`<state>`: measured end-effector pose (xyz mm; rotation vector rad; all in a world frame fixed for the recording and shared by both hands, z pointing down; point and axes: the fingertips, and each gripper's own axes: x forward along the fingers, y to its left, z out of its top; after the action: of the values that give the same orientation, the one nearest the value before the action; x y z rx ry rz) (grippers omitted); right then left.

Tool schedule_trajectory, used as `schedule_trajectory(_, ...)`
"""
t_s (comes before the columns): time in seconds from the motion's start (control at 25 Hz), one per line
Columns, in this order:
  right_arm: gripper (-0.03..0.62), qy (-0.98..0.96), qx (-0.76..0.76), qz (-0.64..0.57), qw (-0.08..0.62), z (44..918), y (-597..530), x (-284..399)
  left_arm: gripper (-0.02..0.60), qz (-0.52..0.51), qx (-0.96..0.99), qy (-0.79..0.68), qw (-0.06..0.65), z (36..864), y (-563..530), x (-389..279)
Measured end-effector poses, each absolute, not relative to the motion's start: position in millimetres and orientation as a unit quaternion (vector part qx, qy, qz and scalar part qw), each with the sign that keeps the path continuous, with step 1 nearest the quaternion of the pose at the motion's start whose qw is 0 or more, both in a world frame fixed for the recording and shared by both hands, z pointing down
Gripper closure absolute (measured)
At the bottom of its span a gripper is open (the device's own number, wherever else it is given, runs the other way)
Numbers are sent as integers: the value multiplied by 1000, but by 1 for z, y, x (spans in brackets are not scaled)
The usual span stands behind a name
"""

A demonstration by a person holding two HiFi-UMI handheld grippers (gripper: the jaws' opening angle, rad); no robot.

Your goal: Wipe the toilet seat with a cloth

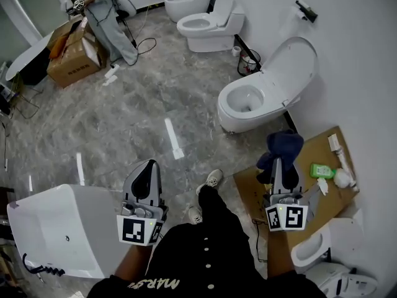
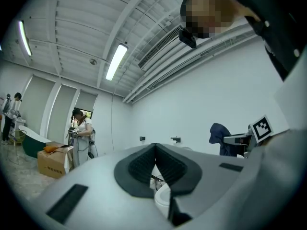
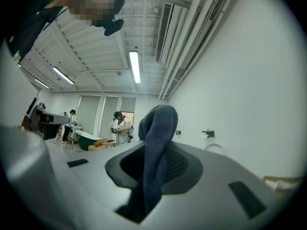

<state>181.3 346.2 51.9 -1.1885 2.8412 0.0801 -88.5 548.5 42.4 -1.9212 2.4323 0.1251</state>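
1. Nearest, low in the head view: left gripper point(image 1: 147, 169), jaws pressed together with nothing in them, and right gripper point(image 1: 280, 166), clamped on a dark blue cloth point(image 1: 282, 146) bunched above its tips. Ahead, well apart from both: toilet point(image 1: 231, 120) at the wall, lid point(image 1: 290, 64) up, seat point(image 1: 239, 107) showing bare on the bowl. Judged as the approach step, wiping not yet begun. Best to step closer first, then to lay the cloth on the near side of the seat, not inside the bowl.

2. Left gripper view: jaws met tip to tip, empty. Pointed toward the far wall, with the cloth and the other gripper at the right edge. Better to hold this one aside, clear of the lid, so as not to knock it down.

3. Right gripper view: cloth point(image 3: 156, 143) pinched between the pads, most of it standing past the tips and folding over, a tail hanging below. Good to press with the loose bunch and not with the hard tips, and to follow the ring around evenly. Possible risk: dragging too hard and pulling the cloth out of the grip.
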Motion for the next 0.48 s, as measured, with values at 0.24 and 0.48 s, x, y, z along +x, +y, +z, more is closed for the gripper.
schedule_trajectory(0.24,520,917,-396,21,38,62,296,156,571,39,-622,782,26,46,499,-118)
schedule_trajectory(0.48,520,912,-407,25,50,53,223,123,571,35,-633,772,34,37,421,-152)
